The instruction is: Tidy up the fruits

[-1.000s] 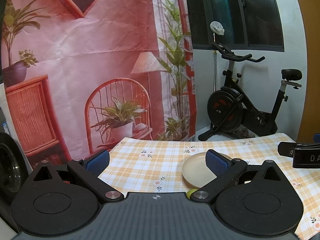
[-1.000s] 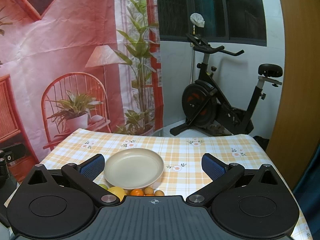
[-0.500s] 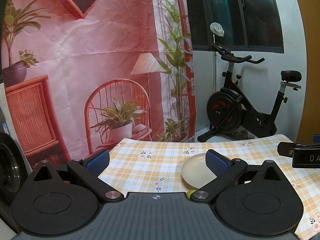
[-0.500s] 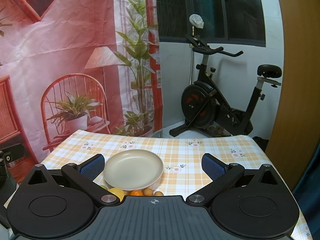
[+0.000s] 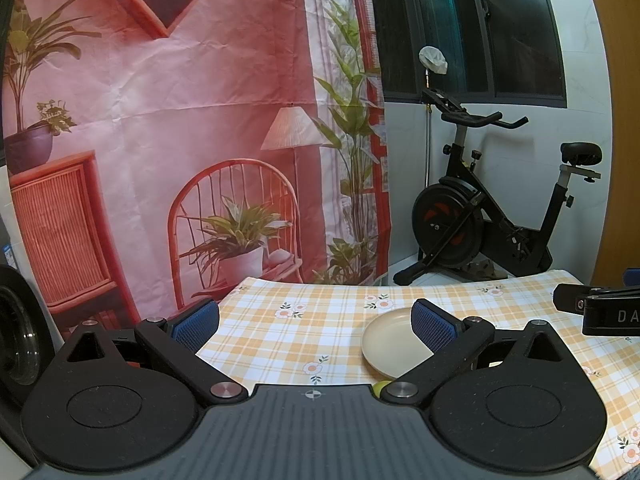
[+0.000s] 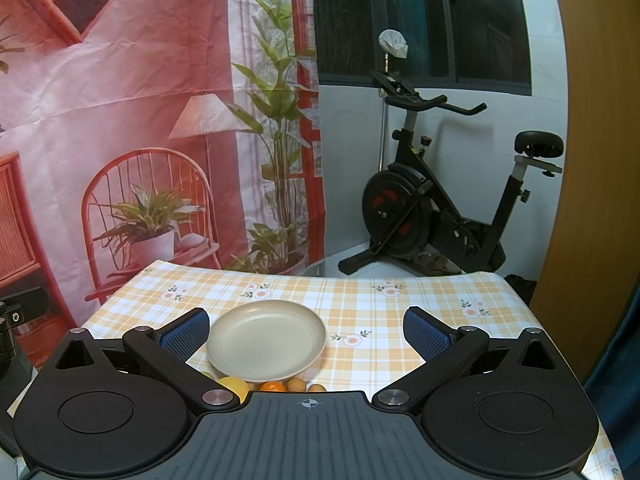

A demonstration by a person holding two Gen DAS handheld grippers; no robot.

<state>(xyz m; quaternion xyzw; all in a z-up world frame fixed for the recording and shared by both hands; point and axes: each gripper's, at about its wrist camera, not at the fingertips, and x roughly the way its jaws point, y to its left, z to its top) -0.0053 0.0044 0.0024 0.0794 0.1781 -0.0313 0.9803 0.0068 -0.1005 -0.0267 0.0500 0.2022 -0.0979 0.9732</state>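
While hovering above the checked tablecloth (image 6: 360, 300), keeping both tools spread wide and gripping nothing: left gripper (image 5: 316, 322), right gripper (image 6: 306, 330). Showing a cream plate (image 6: 266, 340) lying bare at the cloth's centre, holding no fruit. Lining its near rim, partly hidden by the right tool's body: a yellow lemon (image 6: 236, 386), an orange (image 6: 273, 387), two small tan fruits (image 6: 297, 385), a green sliver (image 5: 378, 388).

A cream plate (image 6: 266, 340) sits on the tabletop's orange-and-white checked cloth (image 6: 360, 292) with small flowers, beside a yellow lemon (image 6: 234, 386) and an orange tangerine (image 6: 272, 387).
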